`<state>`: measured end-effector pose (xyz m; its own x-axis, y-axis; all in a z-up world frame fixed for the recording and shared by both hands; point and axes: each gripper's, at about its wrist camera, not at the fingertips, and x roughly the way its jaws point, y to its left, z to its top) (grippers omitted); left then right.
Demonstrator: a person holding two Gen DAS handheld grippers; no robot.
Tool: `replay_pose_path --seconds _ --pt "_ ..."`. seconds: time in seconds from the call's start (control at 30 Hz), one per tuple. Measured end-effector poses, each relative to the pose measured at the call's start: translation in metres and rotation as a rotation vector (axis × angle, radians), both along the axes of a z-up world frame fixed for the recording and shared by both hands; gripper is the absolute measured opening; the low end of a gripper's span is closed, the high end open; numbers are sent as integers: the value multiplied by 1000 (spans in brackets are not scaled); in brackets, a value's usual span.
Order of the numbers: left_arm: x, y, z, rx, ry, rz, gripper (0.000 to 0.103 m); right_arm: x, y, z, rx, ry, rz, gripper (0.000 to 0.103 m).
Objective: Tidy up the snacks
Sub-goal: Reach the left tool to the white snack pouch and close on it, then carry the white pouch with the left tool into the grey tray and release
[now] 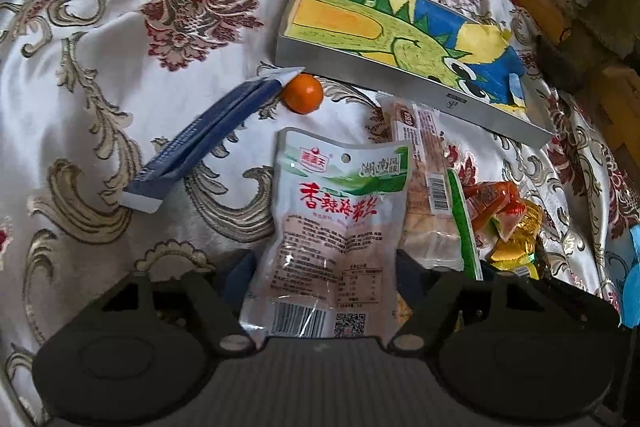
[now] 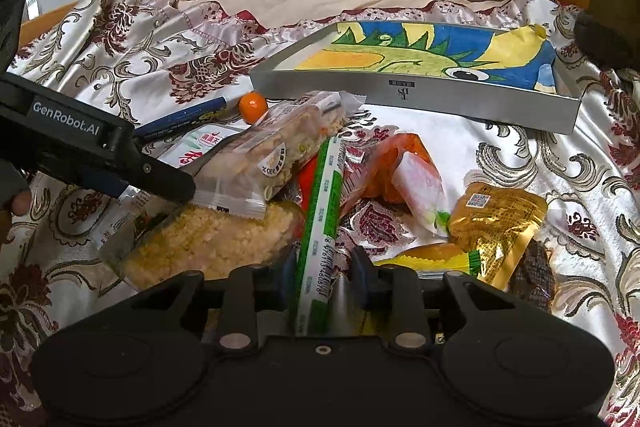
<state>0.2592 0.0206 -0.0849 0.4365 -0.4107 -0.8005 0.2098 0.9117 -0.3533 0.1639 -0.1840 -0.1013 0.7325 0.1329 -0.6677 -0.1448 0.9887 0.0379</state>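
Left wrist view, my left claw: its two fingers stand either side of the white pouch with red lettering; they look close against its edges, so I judge I have it pinched, though the contact itself is hard to see.
Left wrist view, the tray: a shallow silver box lined with a dragon drawing lies on the bedspread beyond the snacks; no snack is inside it.
Left wrist view, loose items: a dark blue packet and a small orange lie touching at the left, just in front of the tray; a clear cracker pack lies beside the pouch.

Right wrist view, my right claw: closed narrow on a long green-and-white stick, which runs up between the fingers.
Right wrist view, the pile: an orange packet, a gold packet and a bag of puffed rice lie close together on the bedspread near the claw.
Right wrist view, the tray: empty here too, well apart from the pile.

Progress: barely started, I judge. Two snacks are in my claws and everything else is loose on the bed.
Left to do: carry each snack over to the tray, if that is their place.
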Motion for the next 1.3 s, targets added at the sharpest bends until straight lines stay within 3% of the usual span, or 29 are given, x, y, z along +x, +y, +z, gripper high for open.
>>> replay_pose_path --seconds 0.03,0.07,0.2,0.3,0.4,0.53,0.63,0.93,1.1,1.3 --pt "0 1 2 1 2 10 60 -1 0 1 -1 -1 1 24" --pt "0 3 5 -5 5 19 57 -2 1 1 -5 -3 1 20" --pt "0 6 4 -20 11 33 52 -3 4 1 -24 -8 5 19" --pt "1 7 5 -20 4 39 38 -4 3 2 -17 -13 1 19" --pt "1 9 9 -32 13 51 34 -5 4 3 -24 -20 0 19" --pt "0 17 15 -84 24 104 32 -9 7 6 -38 -39 7 19" --pt "-5 23 27 -119 -14 125 32 -12 8 8 -41 -56 9 18" --pt "-13 24 40 -215 -72 120 32 -26 19 21 -115 -128 15 18" --pt "-21 22 51 -272 -151 117 32 -34 22 34 -171 -209 20 18" --pt "-23 1 77 -239 -306 130 32 -23 5 59 -171 -304 -7 18"
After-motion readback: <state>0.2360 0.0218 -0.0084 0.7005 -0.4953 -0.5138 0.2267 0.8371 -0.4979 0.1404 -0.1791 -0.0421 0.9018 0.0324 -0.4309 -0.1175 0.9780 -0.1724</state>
